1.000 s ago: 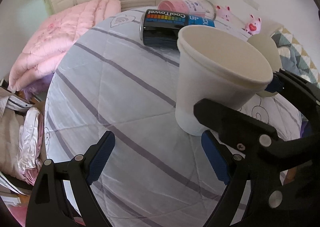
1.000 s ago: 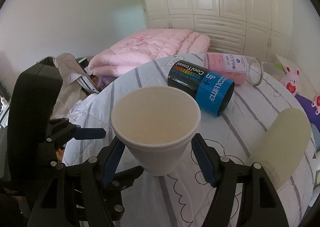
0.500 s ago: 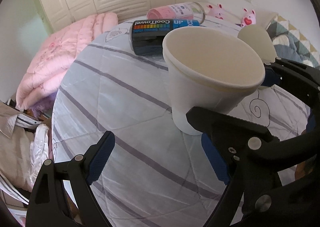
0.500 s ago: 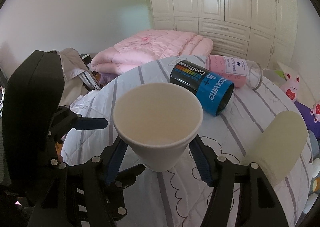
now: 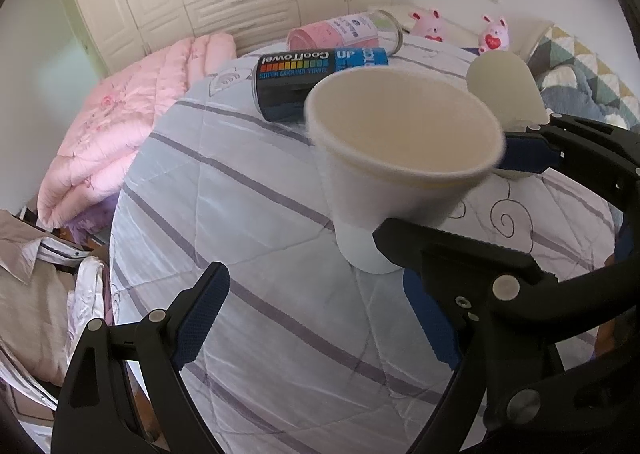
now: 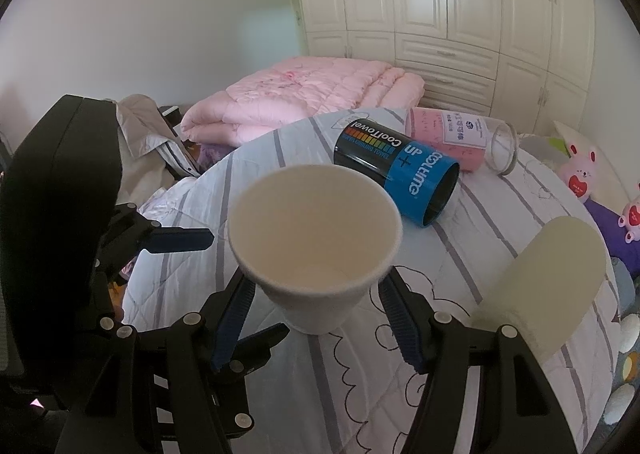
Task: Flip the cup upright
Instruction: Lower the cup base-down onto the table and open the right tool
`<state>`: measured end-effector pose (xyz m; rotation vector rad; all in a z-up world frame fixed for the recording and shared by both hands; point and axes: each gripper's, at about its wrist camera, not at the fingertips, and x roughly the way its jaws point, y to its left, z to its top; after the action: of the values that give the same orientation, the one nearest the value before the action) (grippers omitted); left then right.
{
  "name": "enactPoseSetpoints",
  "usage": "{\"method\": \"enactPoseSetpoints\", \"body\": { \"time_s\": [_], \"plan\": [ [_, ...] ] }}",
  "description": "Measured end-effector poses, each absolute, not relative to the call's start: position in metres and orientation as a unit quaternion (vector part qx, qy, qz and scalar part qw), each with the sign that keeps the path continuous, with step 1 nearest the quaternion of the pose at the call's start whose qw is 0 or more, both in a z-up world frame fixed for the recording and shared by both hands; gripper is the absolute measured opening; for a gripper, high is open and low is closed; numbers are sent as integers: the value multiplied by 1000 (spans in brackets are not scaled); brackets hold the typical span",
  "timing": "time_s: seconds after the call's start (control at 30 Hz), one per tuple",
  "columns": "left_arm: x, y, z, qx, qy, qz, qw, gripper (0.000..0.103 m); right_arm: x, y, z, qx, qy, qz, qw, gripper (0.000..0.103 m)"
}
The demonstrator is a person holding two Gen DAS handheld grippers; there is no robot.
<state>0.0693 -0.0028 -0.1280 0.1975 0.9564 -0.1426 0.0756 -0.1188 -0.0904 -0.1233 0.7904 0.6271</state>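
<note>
A white paper cup point(image 5: 384, 194) stands upright, mouth up, on the striped quilt point(image 5: 248, 214). In the right wrist view the cup point(image 6: 316, 254) sits between my right gripper's point(image 6: 316, 318) blue-padded fingers, which stand open on either side with gaps to the cup wall. My left gripper point(image 5: 316, 314) is open and empty, just in front of and left of the cup. The left gripper's finger point(image 6: 176, 240) shows left of the cup in the right wrist view.
A black and blue CoolTowel can point(image 5: 316, 78) and a pink towel canister point(image 5: 344, 32) lie on their sides behind the cup. A cream cup point(image 6: 548, 286) lies on its side to the right. A pink duvet point(image 5: 116, 126), clothes point(image 5: 36, 294) and plush toys point(image 5: 494, 34) surround the quilt.
Both grippers have drawn back and risen a little, so the cup looks smaller and farther. The cup stays upright on the quilt. Both grippers stay open.
</note>
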Motion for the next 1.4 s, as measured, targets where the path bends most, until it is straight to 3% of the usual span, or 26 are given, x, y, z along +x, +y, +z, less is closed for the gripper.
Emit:
{"method": "enactPoseSetpoints", "body": {
  "time_s": [0.73,0.9,1.03,1.4],
  "plan": [
    [59,-21,-110,110,432,-74,892,92,69,-138,-78,-46,372,291,880,67],
    [52,-26,-100,109,414,-80,900,93,64,-142,-71,-42,367,289,883,67],
    [42,-29,-88,101,392,-91,910,93,61,-147,-61,-39,364,285,886,74],
    [24,-47,-58,105,343,-111,927,97,41,-163,-32,-35,357,276,892,75]
  ]
}}
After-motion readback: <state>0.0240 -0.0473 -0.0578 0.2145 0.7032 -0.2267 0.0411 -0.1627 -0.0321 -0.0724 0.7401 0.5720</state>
